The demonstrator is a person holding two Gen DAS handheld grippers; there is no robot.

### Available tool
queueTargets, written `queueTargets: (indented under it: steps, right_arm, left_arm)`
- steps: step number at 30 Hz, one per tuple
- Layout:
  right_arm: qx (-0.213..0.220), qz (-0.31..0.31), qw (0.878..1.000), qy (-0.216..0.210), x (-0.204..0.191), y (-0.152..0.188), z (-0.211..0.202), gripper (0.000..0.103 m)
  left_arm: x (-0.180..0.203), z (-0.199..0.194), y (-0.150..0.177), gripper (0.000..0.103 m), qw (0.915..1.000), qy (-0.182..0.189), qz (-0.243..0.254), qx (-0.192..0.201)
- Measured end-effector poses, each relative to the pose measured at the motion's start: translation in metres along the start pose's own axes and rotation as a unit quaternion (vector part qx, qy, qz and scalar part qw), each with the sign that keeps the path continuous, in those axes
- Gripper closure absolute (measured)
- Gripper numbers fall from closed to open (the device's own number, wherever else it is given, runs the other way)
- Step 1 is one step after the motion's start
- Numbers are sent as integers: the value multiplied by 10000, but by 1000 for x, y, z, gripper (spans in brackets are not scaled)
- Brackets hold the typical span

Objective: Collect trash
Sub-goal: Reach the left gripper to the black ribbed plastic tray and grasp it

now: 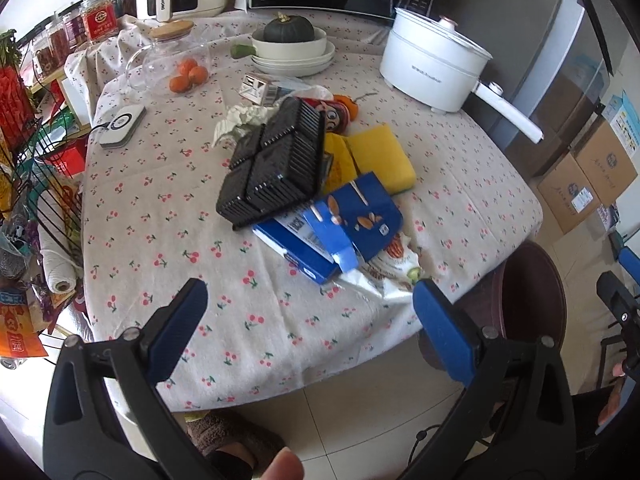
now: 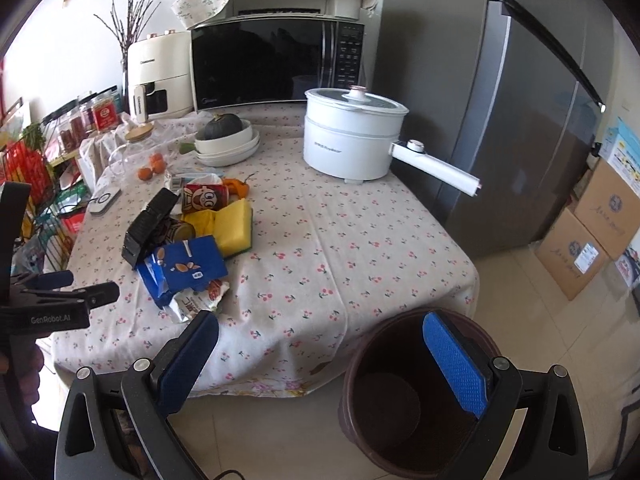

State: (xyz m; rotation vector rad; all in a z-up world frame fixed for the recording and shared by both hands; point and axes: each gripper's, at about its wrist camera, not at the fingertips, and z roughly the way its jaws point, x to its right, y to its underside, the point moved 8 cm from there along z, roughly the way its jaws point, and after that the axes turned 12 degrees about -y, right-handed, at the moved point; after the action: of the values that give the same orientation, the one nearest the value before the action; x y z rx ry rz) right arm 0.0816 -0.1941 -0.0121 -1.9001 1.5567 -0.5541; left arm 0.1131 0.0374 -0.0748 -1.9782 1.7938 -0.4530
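Note:
A heap of trash lies on the cherry-print tablecloth (image 1: pixel 168 216): a black plastic tray (image 1: pixel 276 160), a blue carton (image 1: pixel 344 224), a white snack wrapper (image 1: pixel 396 272), a yellow sponge (image 1: pixel 384 156), a red can (image 2: pixel 206 198) and crumpled tissue (image 1: pixel 244 120). A dark brown bin (image 2: pixel 416 396) stands on the floor by the table's near corner; it looks empty inside. My left gripper (image 1: pixel 310 302) is open over the table's front edge, short of the carton. My right gripper (image 2: pixel 320 344) is open, low in front of the table, with its right finger (image 2: pixel 454 364) over the bin.
A white electric pot (image 2: pixel 352 140) with a long handle stands at the back right. Stacked bowls with a squash (image 1: pixel 290 42), a glass jar (image 1: pixel 168 56), tangerines (image 1: pixel 188 76), a microwave (image 2: pixel 276 60) and an air fryer (image 2: pixel 158 80) line the back. Cardboard boxes (image 2: pixel 592 240) sit by the fridge (image 2: pixel 520 120).

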Motion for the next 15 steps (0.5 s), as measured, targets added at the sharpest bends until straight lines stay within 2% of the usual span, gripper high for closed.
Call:
queueTargets:
  steps: [5,8,11,13,15]
  right_arm:
    - [-549,-222,9975,-381,0,-22,47,0]
    - [-806,-124,9940,-730,-3,-19,80,0]
    - [-1325,28,9860,-1008,-4,-8,111,0]
    - [-1374,120,9840,-1131,-2,-15,122,0]
    - [-1389,232,9824,-1224,2,-24,129,0]
  left_arm:
    - [-7,34,-17,2,9994,97,-187,-292]
    - [-6,55,-23,10,9987,-33,-267,-426]
    - [1,68,-36,10,9990,-302,-134,-309]
    - [6,73,-46,13,9986,-501,44,-178]
    - [8,81,-51,22,9978,-627,173,-157]
